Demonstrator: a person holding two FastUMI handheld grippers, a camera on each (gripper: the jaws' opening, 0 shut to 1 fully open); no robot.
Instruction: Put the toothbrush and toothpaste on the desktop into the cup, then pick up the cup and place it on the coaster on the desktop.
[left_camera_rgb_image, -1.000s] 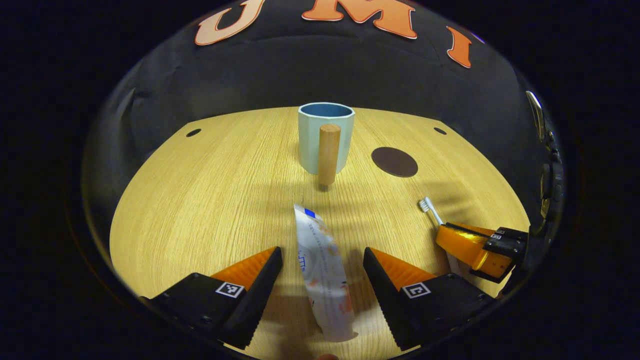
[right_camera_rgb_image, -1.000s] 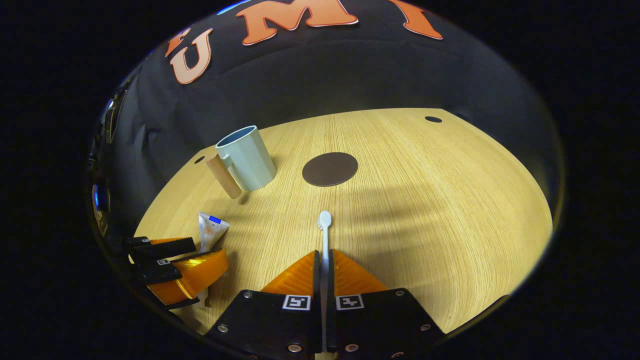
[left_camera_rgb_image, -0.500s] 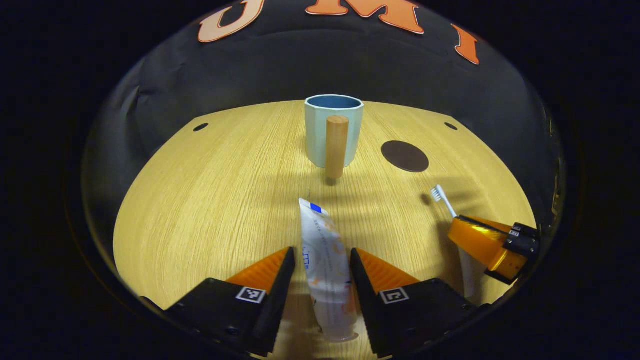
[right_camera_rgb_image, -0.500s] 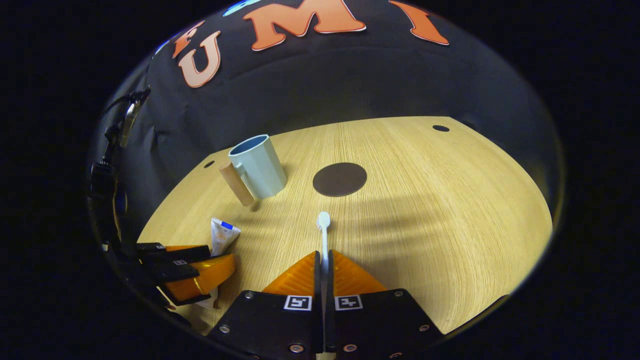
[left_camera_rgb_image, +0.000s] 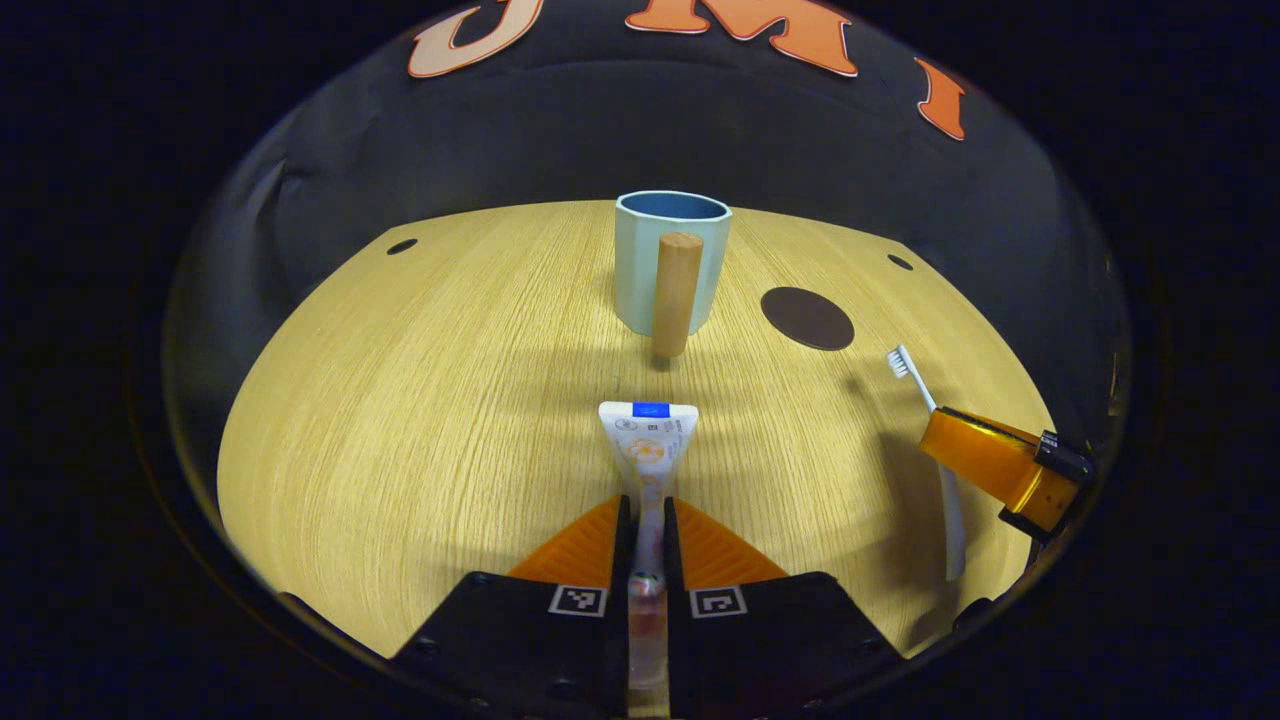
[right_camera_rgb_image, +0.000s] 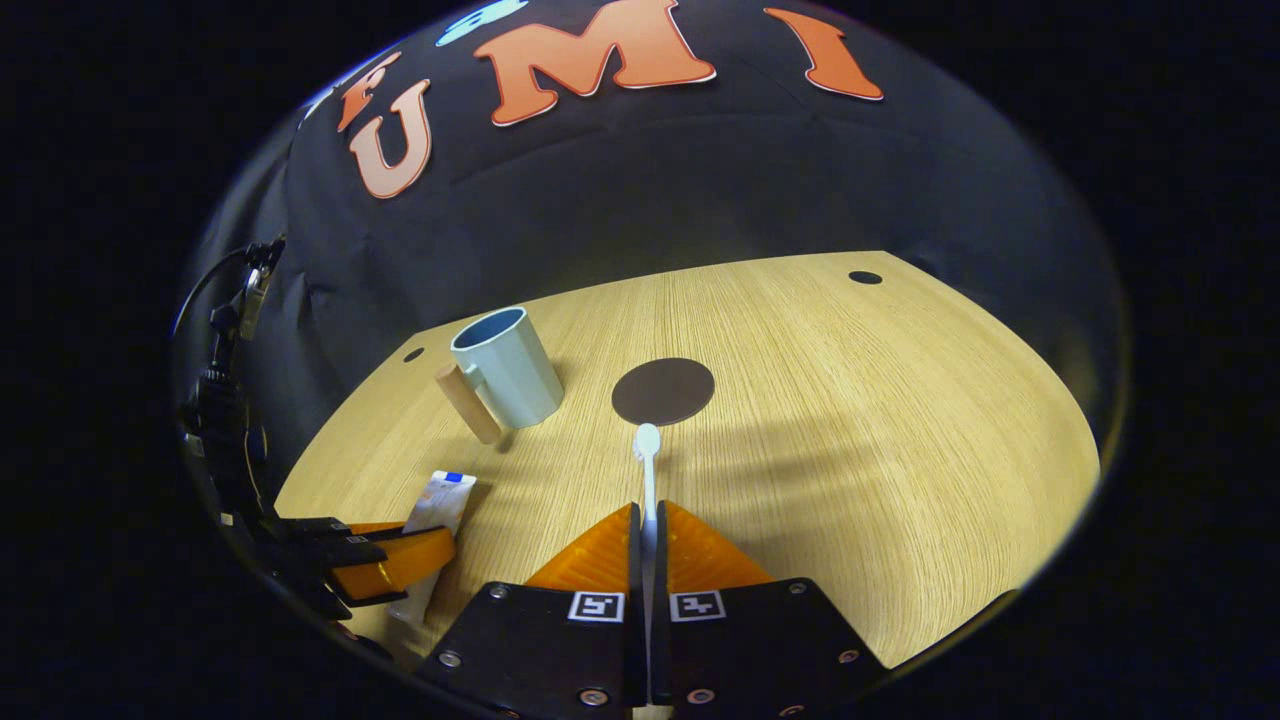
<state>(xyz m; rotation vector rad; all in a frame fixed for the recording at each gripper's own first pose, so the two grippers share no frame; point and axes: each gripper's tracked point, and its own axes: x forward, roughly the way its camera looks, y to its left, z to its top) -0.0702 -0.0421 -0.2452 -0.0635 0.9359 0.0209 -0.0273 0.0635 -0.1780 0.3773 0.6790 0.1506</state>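
Right now the left tongs (left_camera_rgb_image: 641, 510) are pinching the toothpaste (left_camera_rgb_image: 647, 440) between both fingers, closed tight on the tube's lower part, with its flat crimped end pointing ahead toward the cup (left_camera_rgb_image: 668, 262). The right tongs (right_camera_rgb_image: 647, 520) are likewise squeezing the toothbrush (right_camera_rgb_image: 647, 470), fingers pressed together on the handle, the head sticking out forward and sitting just short of the coaster (right_camera_rgb_image: 663, 391) in the right gripper view.

The cup is standing upright toward the far side of the table (left_camera_rgb_image: 420, 400), its wooden handle (left_camera_rgb_image: 674, 294) facing the left tongs. The dark round coaster is lying flat just beside the cup, on the side nearer the right tongs, the two not touching. From the left gripper view the stretch of table between the toothpaste and the cup is lying open. The far edge of the table is running close behind the cup, with the black cloth wall (left_camera_rgb_image: 620, 130) hanging right beyond it. A small round hole (left_camera_rgb_image: 401, 246) is showing near each far corner. Wide bare wood is spreading out to the outer side of each pair of tongs.
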